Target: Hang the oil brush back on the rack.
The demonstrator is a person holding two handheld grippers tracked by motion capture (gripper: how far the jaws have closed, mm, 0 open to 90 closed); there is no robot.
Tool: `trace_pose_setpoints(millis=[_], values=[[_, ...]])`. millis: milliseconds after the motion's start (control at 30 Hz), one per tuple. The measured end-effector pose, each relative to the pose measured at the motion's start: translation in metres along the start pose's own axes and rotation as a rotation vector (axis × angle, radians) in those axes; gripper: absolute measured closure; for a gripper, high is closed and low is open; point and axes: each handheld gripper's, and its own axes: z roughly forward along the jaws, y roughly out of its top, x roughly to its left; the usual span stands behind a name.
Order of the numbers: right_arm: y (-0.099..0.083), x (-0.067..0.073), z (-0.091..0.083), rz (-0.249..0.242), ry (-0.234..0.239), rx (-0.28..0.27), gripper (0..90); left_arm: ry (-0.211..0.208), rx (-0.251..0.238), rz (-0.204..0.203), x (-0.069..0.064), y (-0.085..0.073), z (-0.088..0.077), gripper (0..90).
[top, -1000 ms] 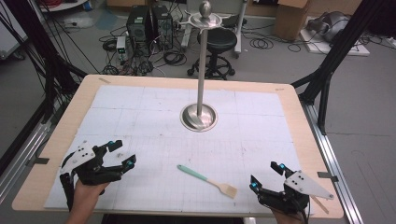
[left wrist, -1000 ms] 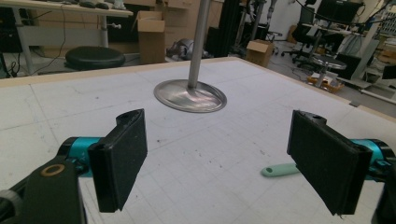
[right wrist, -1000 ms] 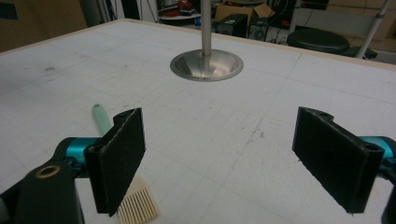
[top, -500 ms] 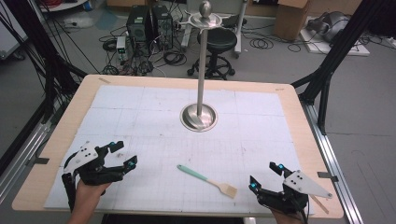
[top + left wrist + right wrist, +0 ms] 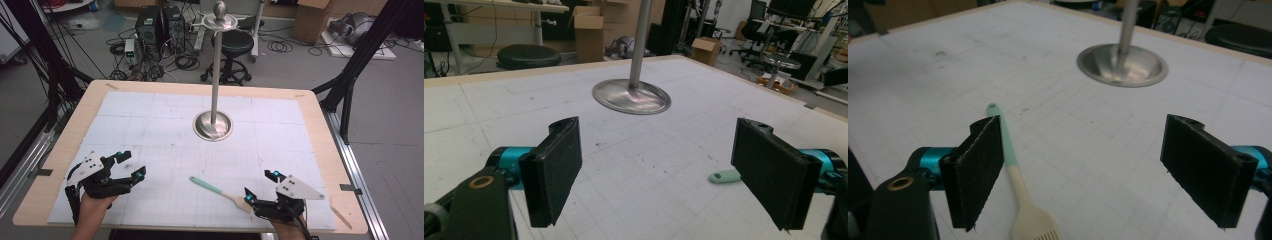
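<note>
A small brush (image 5: 215, 189) with a teal handle and a cream head lies flat on the white gridded mat (image 5: 165, 130), near the front middle. My right gripper (image 5: 261, 186) rests at the front right, open, with the brush head just left of its left jaw. In the right gripper view the brush (image 5: 1013, 170) lies beside the left pad, outside the gap. My left gripper (image 5: 132, 164) sits open at the front left, a hand's width from the brush. The teal handle tip (image 5: 724, 176) peeks out by its right pad. Both grippers hold nothing.
A tall metal stand (image 5: 213, 125) with a round dished base rises from the mat's middle; its base also appears ahead of each gripper (image 5: 631, 96) (image 5: 1122, 65). The wooden table rim (image 5: 330, 150) frames the mat. A black stool (image 5: 237, 47) and cables lie beyond the far edge.
</note>
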Motion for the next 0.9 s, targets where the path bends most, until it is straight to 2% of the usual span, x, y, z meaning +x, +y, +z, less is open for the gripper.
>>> trace_pose_setpoints(millis=[100,133,433,467,500,533,600,667,700,733,900], values=[[0.002,0.005,0.009,-0.019,0.022,0.031,18.0,-0.004,0.001,0.0,0.0,0.0,0.001,20.8],[0.003,0.007,0.018,-0.034,0.052,0.05,21.0,-0.002,0.003,0.001,0.0,-0.001,0.001,20.8],[0.005,0.013,0.044,-0.065,0.132,0.128,35.9,-0.017,0.007,-0.008,0.0,-0.001,0.003,21.2],[0.003,0.014,0.051,-0.066,0.161,0.157,41.8,-0.017,0.006,-0.017,-0.001,-0.002,0.003,21.1],[0.003,0.014,0.051,-0.066,0.161,0.157,41.8,-0.017,0.007,-0.018,0.0,-0.002,0.003,21.1],[0.001,0.015,0.06,-0.085,0.189,0.204,46.3,-0.018,0.009,-0.018,-0.001,-0.002,0.003,21.2],[-0.001,0.019,0.069,-0.112,0.214,0.254,50.3,-0.018,0.007,-0.015,-0.001,-0.002,0.002,21.4],[-0.002,0.024,0.076,-0.146,0.225,0.293,55.6,-0.017,0.004,-0.02,0.0,-0.002,0.002,21.4],[-0.002,0.024,0.076,-0.146,0.225,0.293,55.6,-0.017,0.004,-0.02,0.0,-0.002,0.002,21.4],[-0.004,0.026,0.082,-0.165,0.238,0.322,61.0,-0.018,0.005,-0.02,0.0,-0.002,0.002,21.5],[-0.009,0.026,0.09,-0.175,0.248,0.37,67.2,-0.021,0.01,-0.019,0.0,-0.002,0.002,21.7]])
